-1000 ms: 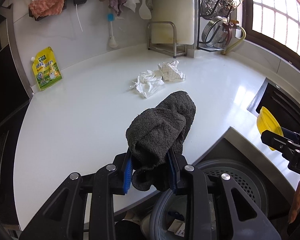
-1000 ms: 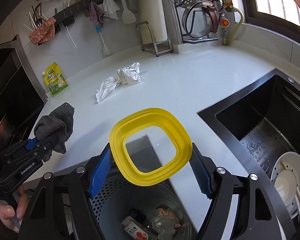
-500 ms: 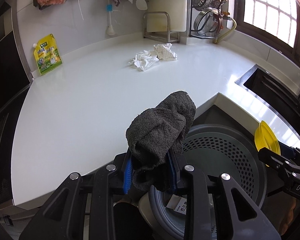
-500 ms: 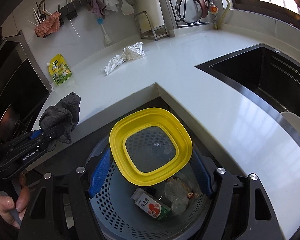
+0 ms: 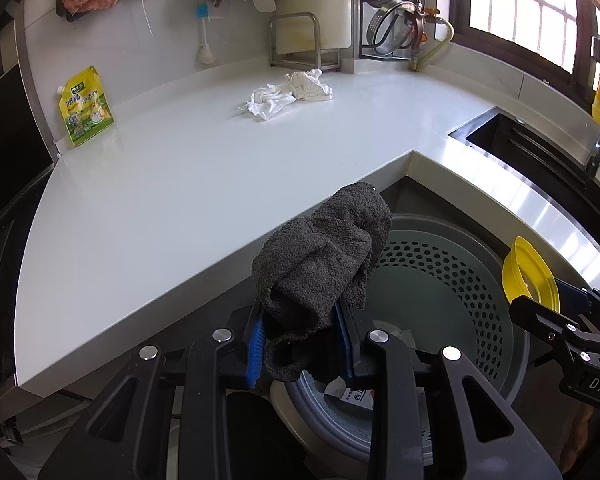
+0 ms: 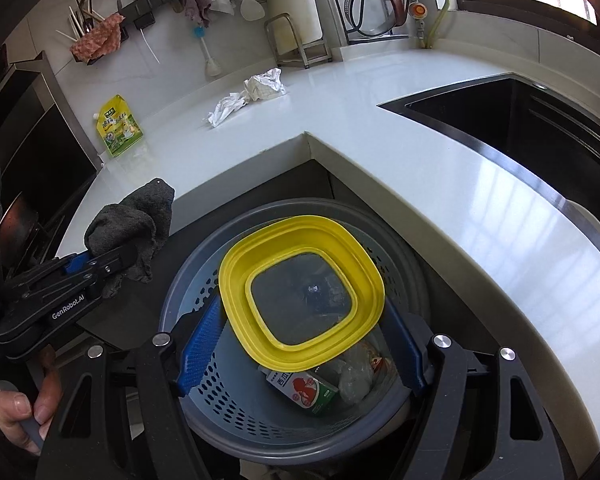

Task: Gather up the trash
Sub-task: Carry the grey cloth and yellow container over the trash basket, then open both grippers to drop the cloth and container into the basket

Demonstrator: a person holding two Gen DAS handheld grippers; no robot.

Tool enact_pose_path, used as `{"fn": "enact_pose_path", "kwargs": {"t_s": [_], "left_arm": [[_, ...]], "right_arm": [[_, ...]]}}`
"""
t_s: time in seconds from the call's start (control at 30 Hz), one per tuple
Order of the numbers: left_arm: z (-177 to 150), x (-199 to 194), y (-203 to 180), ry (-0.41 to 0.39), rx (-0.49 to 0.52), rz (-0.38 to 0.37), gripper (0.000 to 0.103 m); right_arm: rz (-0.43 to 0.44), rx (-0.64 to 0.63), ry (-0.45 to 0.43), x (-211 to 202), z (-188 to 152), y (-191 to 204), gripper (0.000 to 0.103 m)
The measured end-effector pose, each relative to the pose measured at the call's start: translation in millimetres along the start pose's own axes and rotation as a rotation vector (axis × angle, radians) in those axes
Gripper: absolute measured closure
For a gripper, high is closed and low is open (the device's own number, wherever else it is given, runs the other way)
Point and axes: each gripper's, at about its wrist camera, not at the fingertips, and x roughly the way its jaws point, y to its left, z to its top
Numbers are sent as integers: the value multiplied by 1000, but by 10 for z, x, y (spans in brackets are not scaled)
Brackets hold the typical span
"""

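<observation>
Swinging off the counter (image 5: 180,184), both grippers hung over the bin (image 6: 204,380); right (image 6: 300,344) clamped the yellow tray (image 6: 300,240) (ready to tip); left (image 5: 300,344) gripped the rag (image 5: 320,264).

White countertop (image 5: 188,184), sunlit window (image 5: 528,12)

Crumpled white paper wads (image 5: 286,94) on countertop; grey perforated trash bin (image 6: 236,384) holds carton, wrappers.
</observation>
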Motion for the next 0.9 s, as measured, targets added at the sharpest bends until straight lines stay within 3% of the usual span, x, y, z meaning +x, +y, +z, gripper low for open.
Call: {"fn": "enact_pose_path", "kwargs": {"t_s": [0.9], "left_arm": [[-140, 297, -153, 112, 22, -43, 74]], "right_arm": [[-10, 15, 43, 113, -166, -13, 31]]}}
